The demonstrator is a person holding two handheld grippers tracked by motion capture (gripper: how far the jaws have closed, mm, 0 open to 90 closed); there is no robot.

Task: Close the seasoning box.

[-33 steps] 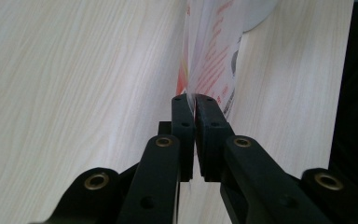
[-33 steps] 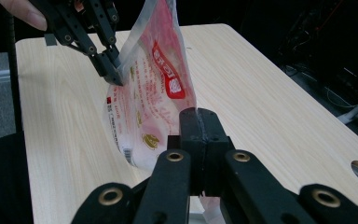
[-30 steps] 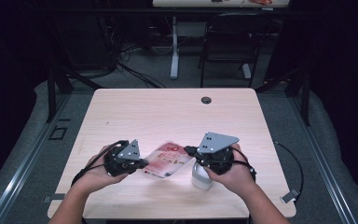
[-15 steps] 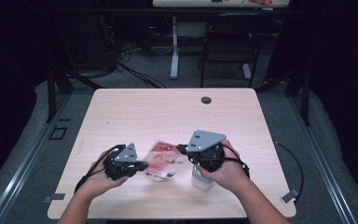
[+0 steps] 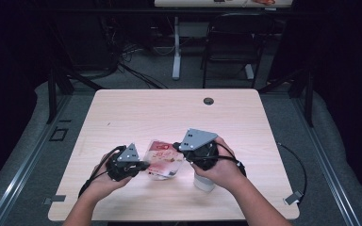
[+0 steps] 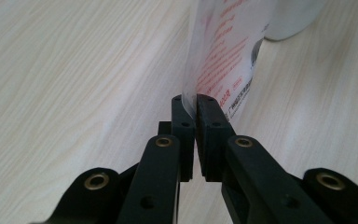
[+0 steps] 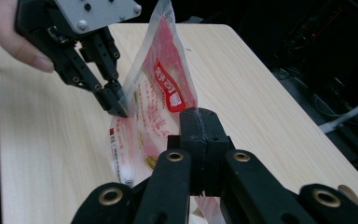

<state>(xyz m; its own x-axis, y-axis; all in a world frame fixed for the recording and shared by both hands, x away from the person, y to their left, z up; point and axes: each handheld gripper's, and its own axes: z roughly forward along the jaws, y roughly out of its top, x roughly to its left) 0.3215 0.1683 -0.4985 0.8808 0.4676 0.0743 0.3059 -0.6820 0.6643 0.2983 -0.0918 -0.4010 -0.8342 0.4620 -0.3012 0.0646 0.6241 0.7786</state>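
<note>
- The left gripper (image 5: 143, 165) is near the front edge of the table (image 5: 136, 106), in the person's left hand (image 5: 104, 181). Its jaws are closed on the thin edge of a plastic bag (image 5: 162, 157).
- In the left gripper view the jaws pinch the clear rim of the bag (image 6: 223, 51), and the bag stands up from the wood.
- The right gripper (image 5: 176, 147) is just beside it, in the right hand (image 5: 221, 169). Its jaws are pressed together on the other side of the bag (image 7: 156, 93).
- The bag is clear with red print and hangs between the two grippers, above the front middle of the table.
- A white cup (image 5: 203, 182) stands on the table under the right hand.
- Farther away there is a small dark hole (image 5: 209, 100) near the back edge of the table.
- Behind the table I see a dark chair (image 5: 231, 52) on the grey floor.
</note>
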